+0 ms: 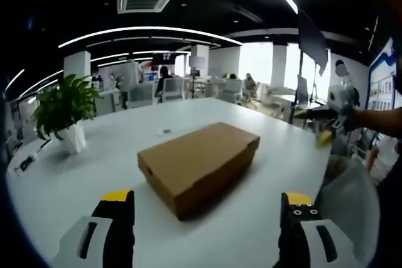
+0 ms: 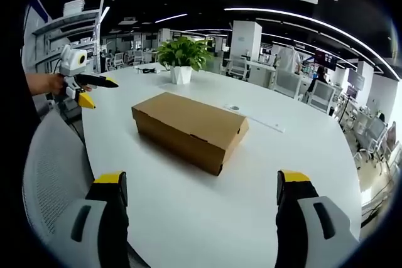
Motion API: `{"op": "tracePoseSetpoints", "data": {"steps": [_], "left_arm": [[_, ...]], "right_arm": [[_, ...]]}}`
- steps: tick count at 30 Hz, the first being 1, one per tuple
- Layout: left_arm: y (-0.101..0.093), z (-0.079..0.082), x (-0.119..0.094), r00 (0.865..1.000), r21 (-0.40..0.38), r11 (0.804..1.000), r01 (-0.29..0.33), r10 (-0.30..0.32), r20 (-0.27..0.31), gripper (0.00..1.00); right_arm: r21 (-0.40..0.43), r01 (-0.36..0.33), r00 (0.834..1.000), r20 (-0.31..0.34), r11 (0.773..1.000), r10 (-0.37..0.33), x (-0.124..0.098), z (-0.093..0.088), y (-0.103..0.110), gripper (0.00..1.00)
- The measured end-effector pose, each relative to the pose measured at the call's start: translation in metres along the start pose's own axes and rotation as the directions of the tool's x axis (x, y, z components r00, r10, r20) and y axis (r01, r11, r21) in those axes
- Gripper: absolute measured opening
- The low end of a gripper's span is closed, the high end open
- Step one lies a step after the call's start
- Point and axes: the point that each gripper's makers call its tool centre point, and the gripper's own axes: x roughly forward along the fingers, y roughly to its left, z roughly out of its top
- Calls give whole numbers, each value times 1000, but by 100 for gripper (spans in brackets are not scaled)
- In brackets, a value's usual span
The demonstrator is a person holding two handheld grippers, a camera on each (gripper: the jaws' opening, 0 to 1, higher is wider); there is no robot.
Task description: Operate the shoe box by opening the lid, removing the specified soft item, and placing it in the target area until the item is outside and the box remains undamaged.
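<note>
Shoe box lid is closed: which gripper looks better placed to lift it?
Hard to separate. The shoe box sits closed and untouched; the left gripper and right gripper both have open jaws, short of it. Lid opening side unclear, so maybe left.

Shoe box (image 1: 200, 166) mid-table (image 1: 75, 192); plant (image 1: 63, 114) behind, likely near edge.

My left gripper view looks across the white table (image 1: 264, 149) from its near edge, level and fairly close to the shoe box (image 1: 200, 165). My right gripper view faces the same box (image 2: 190, 128) from another side, slightly higher. Both share box, table and potted plant (image 1: 65, 112).
</note>
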Motion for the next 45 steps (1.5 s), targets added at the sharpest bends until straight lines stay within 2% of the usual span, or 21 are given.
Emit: {"op": "tracePoseSetpoints", "data": {"steps": [10, 17, 26, 38, 45], "left_arm": [[17, -3, 15, 1000, -2, 1000, -31, 31, -3, 96], [21, -12, 26, 1000, 4, 1000, -21, 21, -23, 94], [29, -15, 38, 999, 7, 1000, -20, 20, -37, 89], [31, -18, 57, 999, 5, 1000, -28, 28, -45, 80], [41, -28, 64, 996, -20, 997, -75, 74, -57, 73]], "right_arm": [[-6, -24, 999, -21, 1000, 24, 12, -7, -15, 93], [28, -57, 998, 3, 998, 57, 22, -2, -22, 91], [0, -88, 996, -33, 996, 88, 40, -10, -29, 88], [-53, -135, 989, -68, 989, 131, 66, -18, -30, 77], [-68, -158, 987, -52, 985, 155, 82, -12, -29, 70]]}}
